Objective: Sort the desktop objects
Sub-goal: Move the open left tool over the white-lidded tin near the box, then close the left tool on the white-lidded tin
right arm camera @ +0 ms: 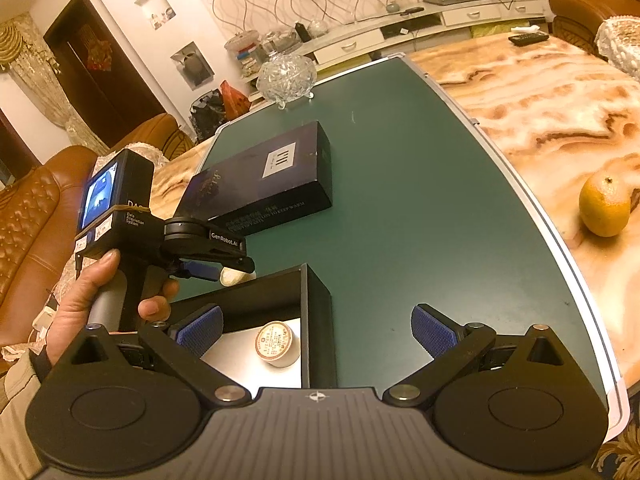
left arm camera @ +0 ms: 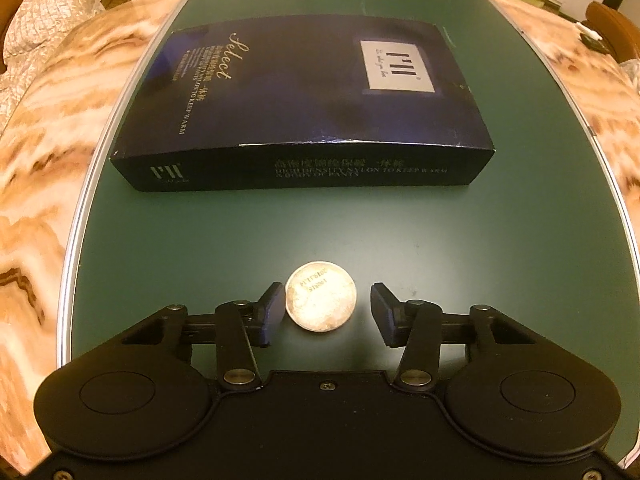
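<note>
Straddling a small round foil-lidded capsule (left arm camera: 320, 296), the left gripper (left arm camera: 323, 312) is seen low in the left wrist frame, its jaws spread, one finger just beside the capsule's left edge and the other standing a little off its right; no pinch is made.

- Capsule, left wrist view: pale stamped face turned to the camera, resting on the green mat (left arm camera: 500, 240) at lower centre.
- Dark lidded box (left arm camera: 296, 100): printed, closed, lying flat across the upper middle of the mat.
- Open black tray (right arm camera: 308, 320): pale floor, lower centre of the right wrist frame; a second capsule (right arm camera: 276, 344) with printed top stands inside it.
- Right gripper (right arm camera: 316, 332): jaws spread wide, nothing held, hovering over the tray's near corner.
- Person's hand (right arm camera: 96, 300): wrapped round the left gripper's handle, at left of the right wrist frame.
- Orange (right arm camera: 605, 204): off the mat on the marbled tabletop, right edge.
- Cut-glass bowl (right arm camera: 286, 76): at the mat's far end.

Risk, as judged: the capsule is small and smooth-sided; an off-centre closing could squirt it forward across the mat or tip it, and a hard squeeze could dent its wall.
</note>
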A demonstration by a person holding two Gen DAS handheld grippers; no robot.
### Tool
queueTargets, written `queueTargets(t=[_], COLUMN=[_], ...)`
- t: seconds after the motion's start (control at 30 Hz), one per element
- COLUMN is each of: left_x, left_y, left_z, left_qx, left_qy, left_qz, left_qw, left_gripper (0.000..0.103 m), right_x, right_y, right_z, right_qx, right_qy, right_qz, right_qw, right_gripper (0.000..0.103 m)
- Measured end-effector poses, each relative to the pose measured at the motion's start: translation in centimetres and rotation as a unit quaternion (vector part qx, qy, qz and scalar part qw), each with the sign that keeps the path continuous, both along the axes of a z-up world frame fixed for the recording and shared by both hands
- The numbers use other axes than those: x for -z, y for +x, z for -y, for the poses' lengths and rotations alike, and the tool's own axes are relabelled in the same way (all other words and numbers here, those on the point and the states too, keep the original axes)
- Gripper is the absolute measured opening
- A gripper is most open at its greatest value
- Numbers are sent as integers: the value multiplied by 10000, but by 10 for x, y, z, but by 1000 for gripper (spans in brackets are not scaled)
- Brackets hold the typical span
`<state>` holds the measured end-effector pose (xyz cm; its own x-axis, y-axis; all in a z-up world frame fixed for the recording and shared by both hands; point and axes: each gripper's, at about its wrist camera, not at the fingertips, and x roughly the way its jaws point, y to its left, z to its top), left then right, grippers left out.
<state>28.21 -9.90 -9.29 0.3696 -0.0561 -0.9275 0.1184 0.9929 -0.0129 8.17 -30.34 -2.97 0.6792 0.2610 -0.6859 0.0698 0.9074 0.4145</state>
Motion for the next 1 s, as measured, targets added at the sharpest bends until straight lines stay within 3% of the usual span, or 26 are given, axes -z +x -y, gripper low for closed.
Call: queueTargets(t=[0.33, 0.57, 1.0], left_x=[0, 0, 1], left_y=[0, 1, -1], left_z=[-1, -2, 2], left_qx=[29, 66, 173], left_qy=[-50, -6, 129], left_qz=[42, 53, 75], left_qw=[10000, 10000, 9997], left_gripper=[45, 37, 37], right_x=[-1, 0, 2], right_y=[1, 2, 2], right_z=[1, 2, 4], right_qx=[3, 9, 9], right_qy=[7, 53, 142], right_qz=[14, 15, 41], right_qw=[10000, 10000, 9999], right_gripper=[103, 103, 103])
